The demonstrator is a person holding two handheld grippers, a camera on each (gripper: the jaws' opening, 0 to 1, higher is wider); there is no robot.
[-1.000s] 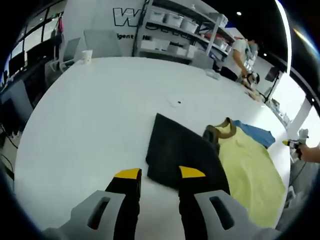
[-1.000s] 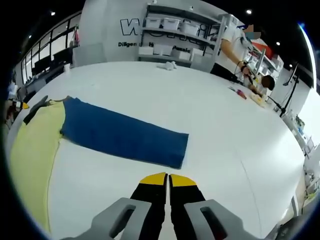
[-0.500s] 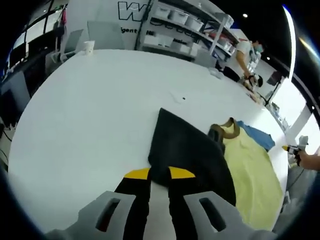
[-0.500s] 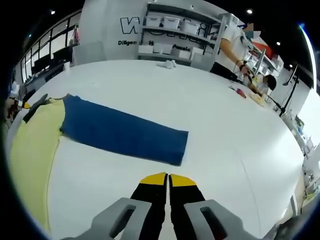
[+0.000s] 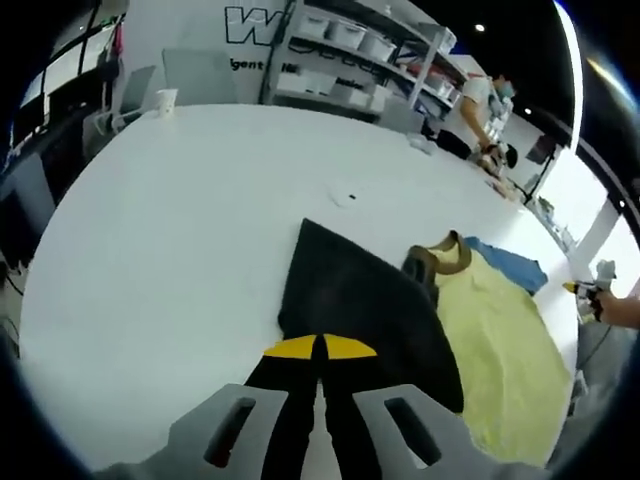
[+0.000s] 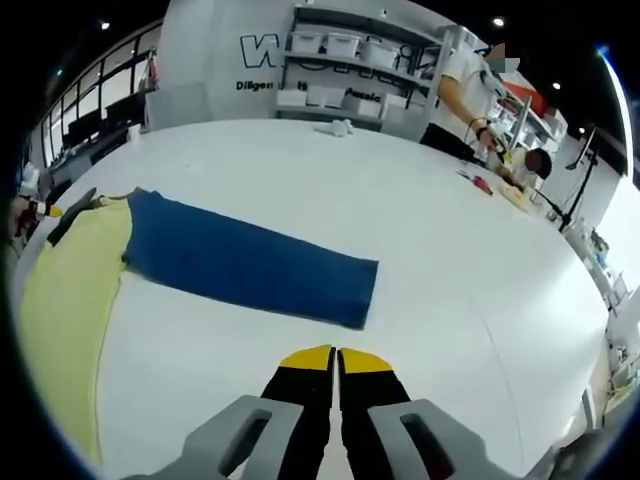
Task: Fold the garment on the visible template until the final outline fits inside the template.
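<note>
While shelves (image 5: 350, 45) line the room's far wall, the left gripper (image 5: 318, 348) clenches its jaws on the garment's (image 5: 360, 310) black edge; the right gripper (image 6: 334, 357), clenched empty, hovers above the white desk (image 6: 440, 260), blue sleeve (image 6: 250, 265) at 11 o'clock.

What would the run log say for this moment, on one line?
left gripper: shut on black sleeve edge | right gripper: shut, empty | yellow garment: unfolded

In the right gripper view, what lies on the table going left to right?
Yellow garment body → blue sleeve → right gripper's yellow-tipped fingers → bare white table.
</note>
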